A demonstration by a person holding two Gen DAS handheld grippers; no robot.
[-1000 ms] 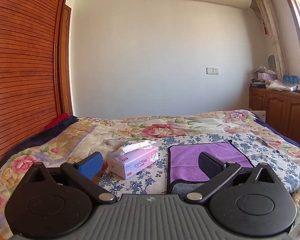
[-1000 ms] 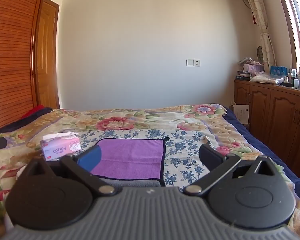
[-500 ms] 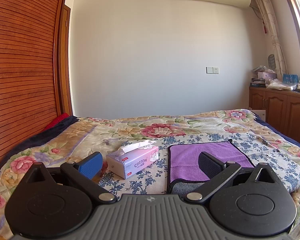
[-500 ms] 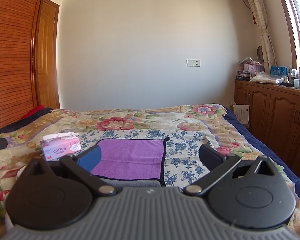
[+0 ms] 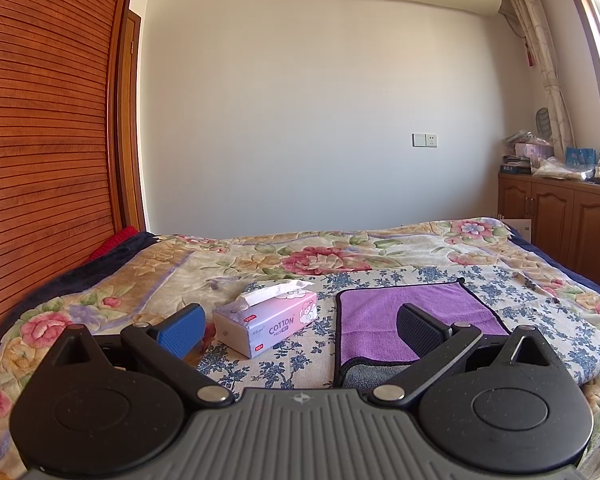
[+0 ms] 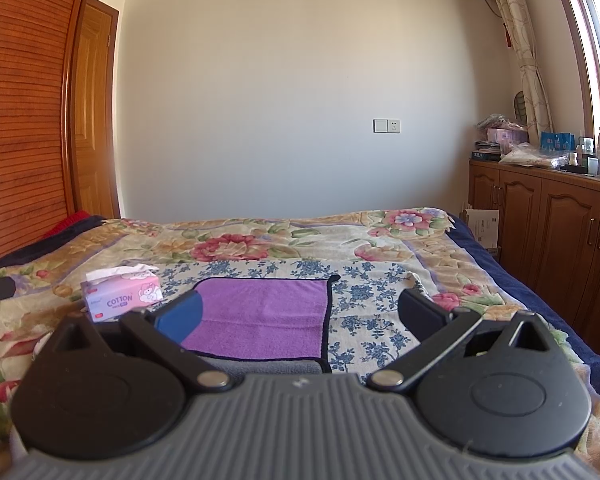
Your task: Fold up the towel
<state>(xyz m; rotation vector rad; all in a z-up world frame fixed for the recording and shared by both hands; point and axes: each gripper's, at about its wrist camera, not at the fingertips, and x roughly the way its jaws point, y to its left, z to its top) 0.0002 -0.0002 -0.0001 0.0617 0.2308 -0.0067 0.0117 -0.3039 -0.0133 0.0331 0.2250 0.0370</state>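
A purple towel (image 5: 380, 316) with a dark edge and a grey underside lies flat on the flowered bedspread; its near edge shows a grey strip. It also shows in the right wrist view (image 6: 268, 312). My left gripper (image 5: 300, 326) is open and empty, held above the bed just short of the towel's near left corner. My right gripper (image 6: 300, 314) is open and empty, held above the towel's near right part.
A pink tissue box (image 5: 266, 322) sits on the bed left of the towel, also in the right wrist view (image 6: 122, 296). Wooden cabinets (image 6: 560, 232) line the right side of the bed. A slatted wooden wardrobe (image 5: 40, 160) stands on the left.
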